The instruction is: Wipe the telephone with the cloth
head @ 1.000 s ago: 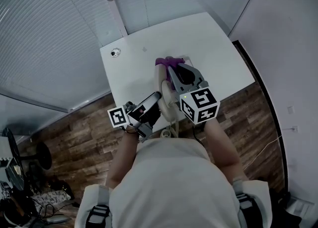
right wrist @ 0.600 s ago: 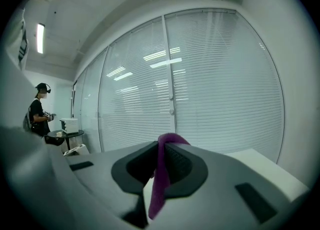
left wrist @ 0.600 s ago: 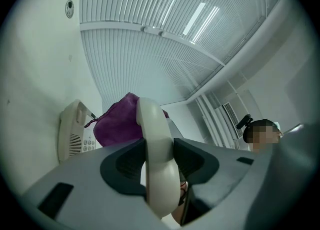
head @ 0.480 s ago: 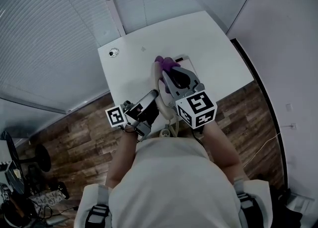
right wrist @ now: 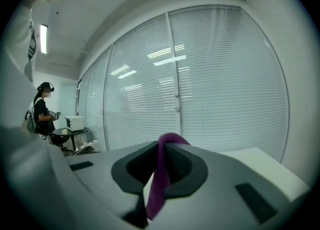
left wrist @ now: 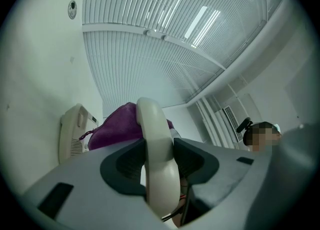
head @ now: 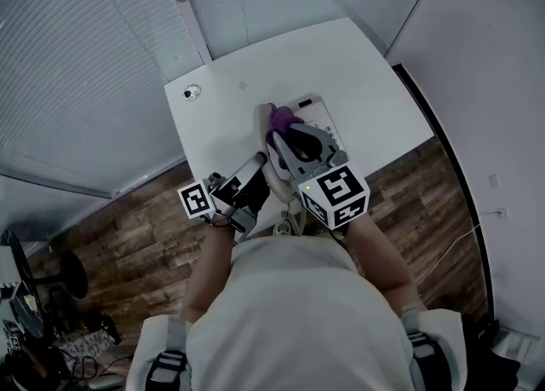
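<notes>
In the left gripper view, my left gripper [left wrist: 159, 161] is shut on the cream telephone handset [left wrist: 156, 144], which stands up between its jaws. The purple cloth [left wrist: 116, 128] is bunched against the handset's far end, and the cream telephone base [left wrist: 74, 134] lies on the table beyond. My right gripper [right wrist: 161, 166] is shut on a fold of the purple cloth [right wrist: 161, 174]. From the head view, the right gripper [head: 285, 138] presses the cloth [head: 281, 117] onto the handset [head: 263, 123] above the base [head: 317, 115]. The left gripper [head: 258, 175] holds the handset's near end.
The white table [head: 366, 74] has a small round fitting [head: 191, 91] at its far left. The handset's coiled cord [head: 285, 227] hangs off the near edge. Window blinds close off the far side. In the right gripper view, a person [right wrist: 44, 108] stands far back by a small round table [right wrist: 70, 132].
The right gripper has drawn the cloth a little along the handset toward me, and more of the telephone base's keypad shows. The left gripper has kept its hold and place.
</notes>
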The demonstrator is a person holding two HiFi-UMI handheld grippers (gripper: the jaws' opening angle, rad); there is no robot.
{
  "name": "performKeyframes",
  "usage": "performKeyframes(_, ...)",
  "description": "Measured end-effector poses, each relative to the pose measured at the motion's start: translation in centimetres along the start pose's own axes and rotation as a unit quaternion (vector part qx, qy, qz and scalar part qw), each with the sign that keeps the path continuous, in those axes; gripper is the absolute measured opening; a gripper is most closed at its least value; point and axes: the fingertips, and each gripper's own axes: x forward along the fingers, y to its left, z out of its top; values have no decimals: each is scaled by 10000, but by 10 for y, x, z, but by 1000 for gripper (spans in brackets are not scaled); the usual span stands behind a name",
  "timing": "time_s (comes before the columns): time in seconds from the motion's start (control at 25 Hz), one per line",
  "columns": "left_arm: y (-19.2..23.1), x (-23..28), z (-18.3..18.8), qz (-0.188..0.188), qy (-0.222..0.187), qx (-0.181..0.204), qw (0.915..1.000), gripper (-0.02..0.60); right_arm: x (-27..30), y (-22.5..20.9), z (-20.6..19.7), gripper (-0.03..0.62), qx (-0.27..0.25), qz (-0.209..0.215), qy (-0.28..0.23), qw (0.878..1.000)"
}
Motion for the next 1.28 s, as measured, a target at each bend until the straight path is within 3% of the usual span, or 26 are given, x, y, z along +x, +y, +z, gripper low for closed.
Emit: performKeyframes(1.28,-5,1,4,-12,-151,142,9998,193,-17,38,-21,43,13,771,247,9967)
